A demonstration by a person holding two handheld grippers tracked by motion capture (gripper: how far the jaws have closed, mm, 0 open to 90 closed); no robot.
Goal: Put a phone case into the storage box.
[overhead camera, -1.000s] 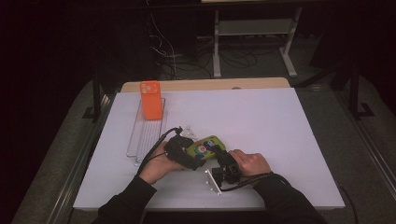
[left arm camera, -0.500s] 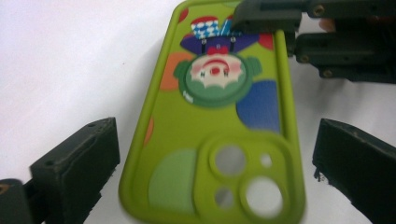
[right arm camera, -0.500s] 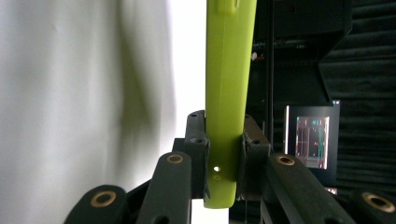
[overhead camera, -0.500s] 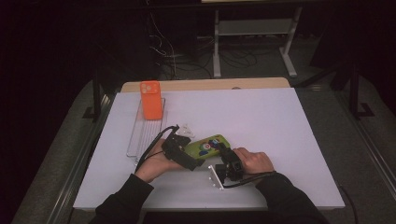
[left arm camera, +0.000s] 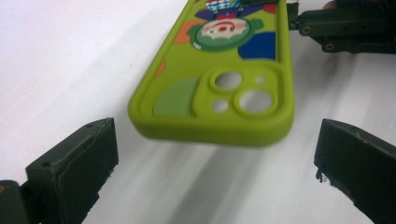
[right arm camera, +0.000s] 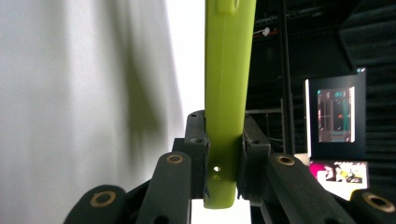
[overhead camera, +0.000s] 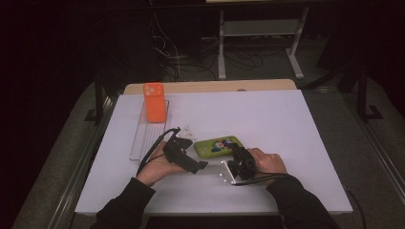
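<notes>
I have the green phone case [overhead camera: 218, 146] pinched at one short end in my right gripper [overhead camera: 237, 163] — the 2 pads are clamped flat on its faces, and in the right gripper view the case [right arm camera: 229, 93] stands edge-on between them, gripped only at its very end. My left gripper [overhead camera: 185, 153] has just been opening, and now its jaws stand wide on either side of the camera-cutout end [left arm camera: 219, 88] with nothing pressed between them, so the case hangs just above the white table [overhead camera: 267, 114] from the right grip alone. It looks light and rubbery — soft silicone, I judge, so it should flex and droop rather than slip, and it won't break if it drops. A hold on the thicker rim near a corner seems safest; the thin back panel would buckle. Over to the left, the orange case [overhead camera: 154, 102] stands upright on the clear rack [overhead camera: 141, 138], well apart from the work.
</notes>
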